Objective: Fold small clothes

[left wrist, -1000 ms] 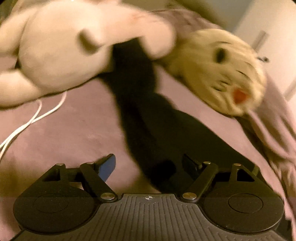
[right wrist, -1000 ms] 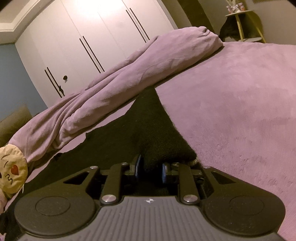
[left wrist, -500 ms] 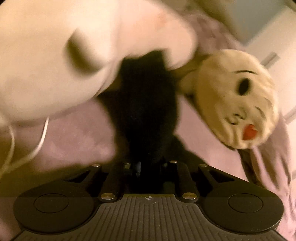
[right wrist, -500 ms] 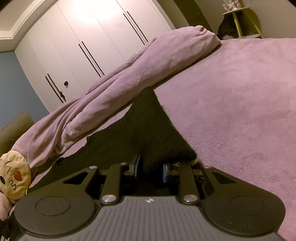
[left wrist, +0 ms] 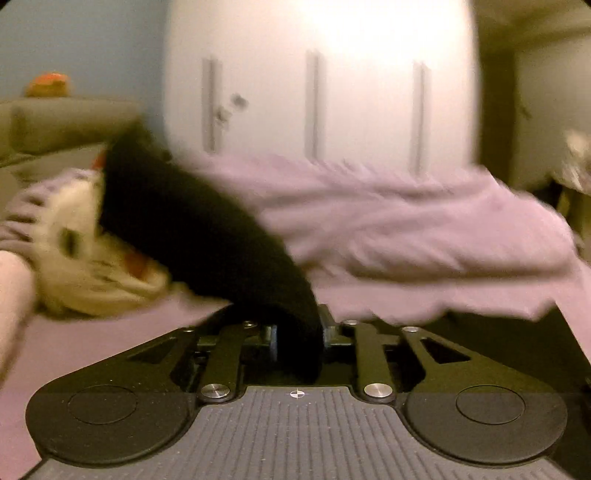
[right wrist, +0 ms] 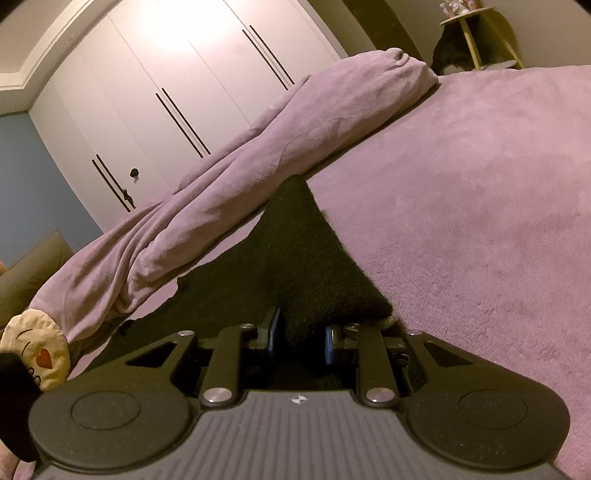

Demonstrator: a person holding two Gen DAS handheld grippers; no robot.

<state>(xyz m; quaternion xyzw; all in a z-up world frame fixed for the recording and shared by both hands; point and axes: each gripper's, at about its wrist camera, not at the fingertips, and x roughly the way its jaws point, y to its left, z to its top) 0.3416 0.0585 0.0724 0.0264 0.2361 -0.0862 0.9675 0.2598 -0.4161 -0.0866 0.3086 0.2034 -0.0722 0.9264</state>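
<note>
A small black garment lies on the purple bed cover. My right gripper is shut on one end of it, low over the bed. In the left wrist view my left gripper is shut on the other end of the black garment, which rises up and to the left from the jaws, lifted off the bed. That view is blurred by motion. Its fingertips are hidden in the cloth.
A rolled purple blanket lies along the far side of the bed, also in the left wrist view. A cream emoji pillow sits at the left, also. White wardrobe doors stand behind. A small side table is at far right.
My left gripper closed on the black garment and then swung up and round, lifting that end; its view turned from the stuffed toys to the wardrobe. The right gripper stayed shut and still.
</note>
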